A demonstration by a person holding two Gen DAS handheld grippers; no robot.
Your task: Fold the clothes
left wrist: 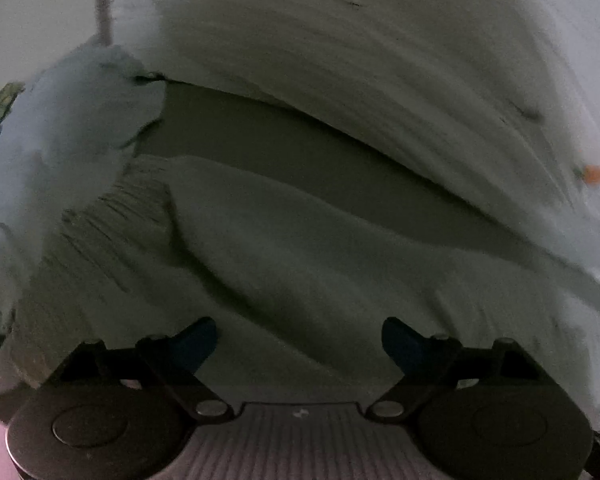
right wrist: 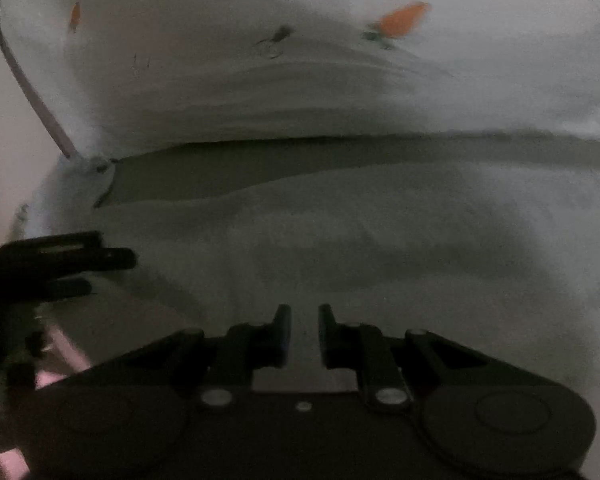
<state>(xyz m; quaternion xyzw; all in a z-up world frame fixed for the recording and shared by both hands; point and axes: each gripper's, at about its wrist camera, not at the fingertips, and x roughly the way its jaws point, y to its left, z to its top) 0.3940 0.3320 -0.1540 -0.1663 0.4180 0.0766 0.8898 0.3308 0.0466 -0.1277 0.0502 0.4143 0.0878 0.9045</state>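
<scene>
White garment (right wrist: 340,220) spreads just ahead of right gripper (right wrist: 304,334)

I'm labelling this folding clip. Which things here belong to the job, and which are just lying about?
Job:
white garment
left hand-held gripper, open
right hand-held gripper, nearly shut, grip unclear

Lying about:
carrot-print cloth
pink surface

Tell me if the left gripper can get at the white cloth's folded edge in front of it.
Probably yes: the left gripper is open over the white cloth, nothing between it and the folded edge.
</scene>
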